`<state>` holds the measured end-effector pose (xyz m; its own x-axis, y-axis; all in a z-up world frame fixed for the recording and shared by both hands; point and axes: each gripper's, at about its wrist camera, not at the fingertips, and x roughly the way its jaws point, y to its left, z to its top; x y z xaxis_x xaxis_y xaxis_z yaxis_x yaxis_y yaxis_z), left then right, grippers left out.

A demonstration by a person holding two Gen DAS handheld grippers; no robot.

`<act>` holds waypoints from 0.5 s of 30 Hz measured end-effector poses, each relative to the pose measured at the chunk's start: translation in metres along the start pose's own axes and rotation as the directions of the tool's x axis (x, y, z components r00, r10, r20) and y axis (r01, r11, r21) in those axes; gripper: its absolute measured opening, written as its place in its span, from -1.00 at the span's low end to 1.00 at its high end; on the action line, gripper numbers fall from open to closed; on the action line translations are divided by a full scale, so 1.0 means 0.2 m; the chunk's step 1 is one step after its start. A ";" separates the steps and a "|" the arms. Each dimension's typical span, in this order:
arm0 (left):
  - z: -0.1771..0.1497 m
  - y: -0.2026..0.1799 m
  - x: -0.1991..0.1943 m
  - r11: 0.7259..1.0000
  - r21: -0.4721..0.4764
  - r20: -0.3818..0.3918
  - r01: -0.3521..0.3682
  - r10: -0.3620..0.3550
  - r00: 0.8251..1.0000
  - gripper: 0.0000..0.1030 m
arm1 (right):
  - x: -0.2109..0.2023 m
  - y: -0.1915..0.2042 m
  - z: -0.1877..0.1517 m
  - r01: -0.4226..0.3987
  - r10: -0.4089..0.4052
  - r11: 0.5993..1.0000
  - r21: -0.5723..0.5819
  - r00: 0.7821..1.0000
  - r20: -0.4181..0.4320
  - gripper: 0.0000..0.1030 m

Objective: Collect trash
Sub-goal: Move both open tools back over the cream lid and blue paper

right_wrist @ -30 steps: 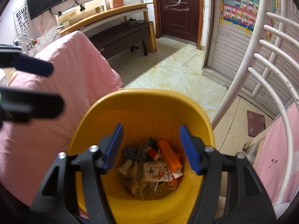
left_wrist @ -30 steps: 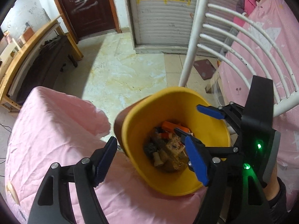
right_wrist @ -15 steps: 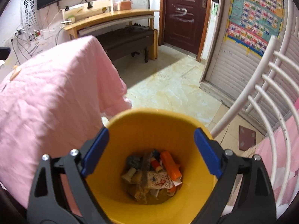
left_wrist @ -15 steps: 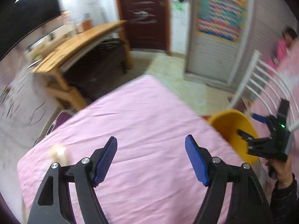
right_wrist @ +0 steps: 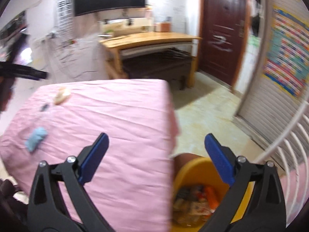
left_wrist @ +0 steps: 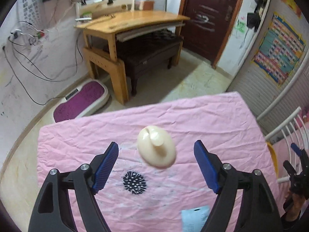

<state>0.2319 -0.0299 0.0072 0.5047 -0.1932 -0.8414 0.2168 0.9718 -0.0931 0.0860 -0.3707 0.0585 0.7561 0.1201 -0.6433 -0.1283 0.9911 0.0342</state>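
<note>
Reaching for more trash, the left tongs (left_wrist: 154,168) hang spread and empty over the cream lump (left_wrist: 156,148) mid-frame on the pink surface (left_wrist: 202,119), needing to drop and pinch it.

Right view blurred; yellow bin (right_wrist: 195,166) contents indistinct; blue paper (left_wrist: 195,219) cut off

Pretty clearly a lived-in room at home, maybe a kid's study corner. There's a wooden study table (left_wrist: 135,19) with a dark bench (left_wrist: 150,52) tucked under it, a brown door (left_wrist: 210,17), an eye chart (left_wrist: 29,2) and a colourful learning poster (left_wrist: 278,48) on scribbled walls, and loose cables (left_wrist: 25,44).
</note>
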 end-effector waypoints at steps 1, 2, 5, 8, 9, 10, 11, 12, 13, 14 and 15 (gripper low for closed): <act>0.00 0.01 0.04 1.000 0.010 -0.020 0.014 -0.013 1.000 0.48 | 0.00 0.08 0.02 -0.019 0.019 1.000 -0.022 1.000 0.001 0.86; 0.01 0.01 0.09 0.999 0.016 -0.043 0.034 -0.033 0.999 0.48 | 0.01 0.15 0.05 -0.041 0.041 0.998 -0.043 0.999 -0.001 0.86; 0.00 0.01 0.20 0.998 0.006 -0.094 0.058 -0.057 0.994 0.48 | 0.00 0.34 0.09 -0.080 0.081 0.992 -0.094 0.997 0.003 0.86; 0.05 0.00 0.29 0.998 0.000 -0.120 0.056 -0.056 0.991 0.48 | -0.01 0.51 0.11 -0.114 0.114 0.982 -0.150 0.993 -0.008 0.87; 0.04 -0.02 0.30 0.999 0.001 -0.123 0.050 -0.050 0.991 0.48 | 0.00 0.55 0.12 -0.125 0.125 0.978 -0.165 0.992 -0.013 0.88; 0.05 -0.03 0.32 0.999 0.007 -0.130 0.046 -0.045 0.990 0.46 | 0.00 0.60 0.12 -0.138 0.136 0.973 -0.183 0.990 -0.020 0.89; 0.06 -0.04 0.33 0.999 0.009 -0.132 0.039 -0.038 0.991 0.42 | 0.00 0.65 0.12 -0.142 0.140 0.970 -0.198 0.990 -0.026 0.89; 0.07 -0.03 0.33 0.999 0.009 -0.134 0.032 -0.031 0.991 0.36 | -0.01 0.69 0.12 -0.143 0.140 0.967 -0.212 0.990 -0.029 0.89; 0.07 -0.04 0.35 1.000 0.014 -0.143 0.028 -0.026 0.989 0.27 | -0.01 0.70 0.12 -0.145 0.142 0.965 -0.219 0.989 -0.033 0.89; 0.06 -0.04 0.36 0.999 0.012 -0.154 0.032 -0.030 0.988 0.17 | 0.00 0.72 0.12 -0.148 0.143 0.963 -0.226 0.989 -0.039 0.89; 0.07 -0.03 0.36 0.999 0.009 -0.158 0.034 -0.032 0.987 0.12 | 0.00 0.74 0.12 -0.149 0.143 0.962 -0.231 0.989 -0.042 0.89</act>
<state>0.2779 -0.0521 -0.0454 0.3592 -0.2002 -0.9115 0.2410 0.9635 -0.1166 0.0817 -0.2233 0.0813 0.7024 0.2580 -0.6633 -0.3840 0.9221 -0.0480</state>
